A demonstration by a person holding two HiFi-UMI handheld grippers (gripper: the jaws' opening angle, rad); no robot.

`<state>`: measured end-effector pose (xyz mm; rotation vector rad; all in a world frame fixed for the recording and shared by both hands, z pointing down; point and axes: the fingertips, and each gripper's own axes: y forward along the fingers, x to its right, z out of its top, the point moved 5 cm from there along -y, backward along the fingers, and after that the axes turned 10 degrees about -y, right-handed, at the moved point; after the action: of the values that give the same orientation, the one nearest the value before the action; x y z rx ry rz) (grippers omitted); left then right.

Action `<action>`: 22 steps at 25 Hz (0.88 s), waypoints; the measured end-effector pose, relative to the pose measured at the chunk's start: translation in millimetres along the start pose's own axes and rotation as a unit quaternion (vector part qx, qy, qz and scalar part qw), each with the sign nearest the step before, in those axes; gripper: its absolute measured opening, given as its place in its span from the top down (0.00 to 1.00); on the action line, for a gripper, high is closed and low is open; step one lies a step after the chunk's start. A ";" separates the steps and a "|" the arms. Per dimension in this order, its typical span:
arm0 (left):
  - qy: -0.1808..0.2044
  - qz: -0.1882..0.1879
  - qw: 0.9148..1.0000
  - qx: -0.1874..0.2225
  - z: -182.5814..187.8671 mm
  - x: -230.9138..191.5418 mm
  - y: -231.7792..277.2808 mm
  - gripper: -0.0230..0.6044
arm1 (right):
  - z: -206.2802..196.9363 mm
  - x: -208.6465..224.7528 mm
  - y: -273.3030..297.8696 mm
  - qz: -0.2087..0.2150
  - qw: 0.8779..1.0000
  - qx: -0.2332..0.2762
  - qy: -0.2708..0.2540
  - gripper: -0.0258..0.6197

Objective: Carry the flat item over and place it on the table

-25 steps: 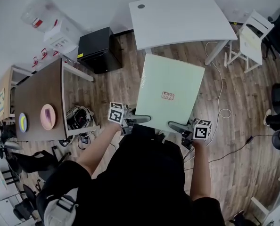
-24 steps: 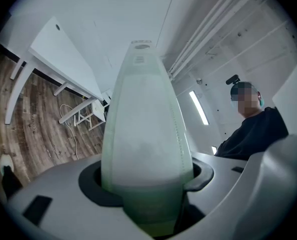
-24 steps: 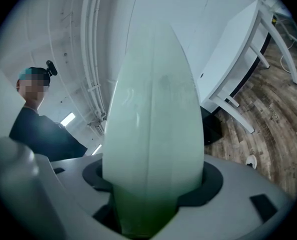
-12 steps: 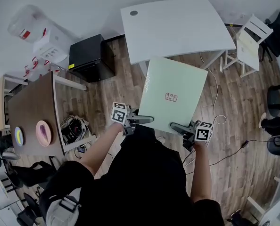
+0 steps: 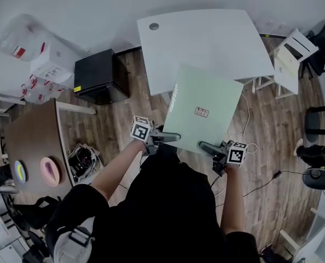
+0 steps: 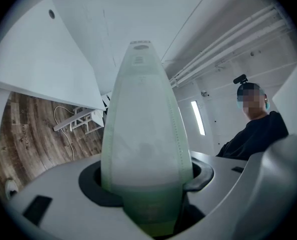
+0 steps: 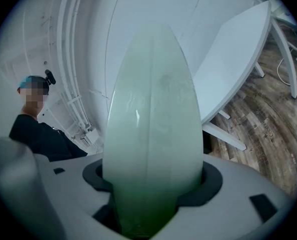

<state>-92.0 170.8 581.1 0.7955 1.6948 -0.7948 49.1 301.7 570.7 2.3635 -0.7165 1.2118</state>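
A pale green flat board (image 5: pixel 203 111) with a small label hangs level in front of me, its far edge over the near rim of the white table (image 5: pixel 206 37). My left gripper (image 5: pixel 168 137) is shut on its near left edge, my right gripper (image 5: pixel 209 147) on its near right edge. In the left gripper view the board (image 6: pixel 141 149) fills the gap between the jaws, edge on, with the white table (image 6: pixel 33 64) behind it. In the right gripper view the board (image 7: pixel 151 149) is clamped the same way, the table (image 7: pixel 233 64) to its right.
A black cabinet (image 5: pixel 97 75) stands left of the white table, a white chair (image 5: pixel 291 53) to its right. A brown table (image 5: pixel 34 147) with two dishes is at far left. Cables (image 5: pixel 247 147) lie on the wooden floor. A person (image 6: pixel 256 129) stands behind.
I have moved forward with the board: the white table has come nearer and lower in the head view, and the board's far edge now overlaps its near rim. Both grips are unchanged.
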 end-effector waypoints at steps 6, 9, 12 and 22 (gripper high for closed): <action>-0.014 -0.013 1.000 -0.013 49.9 -13.7 -19.7 0.50 | 33.7 17.5 33.9 -0.020 1.000 0.010 0.010 0.44; 0.000 -0.018 0.999 -0.027 70.5 -21.4 -22.8 0.50 | 48.5 24.1 41.6 -0.035 0.999 0.027 0.005 0.44; -0.006 -0.024 0.999 -0.034 86.2 -27.3 -26.7 0.50 | 55.9 31.0 49.7 -0.046 0.998 0.036 0.008 0.44; -0.011 -0.012 1.000 -0.022 121.8 -46.5 -21.7 0.50 | 84.4 63.5 56.4 -0.042 0.998 0.036 0.020 0.44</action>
<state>-35.4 53.1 601.1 0.7354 1.6986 -0.7775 100.0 194.0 582.6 2.3947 -0.5631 1.2641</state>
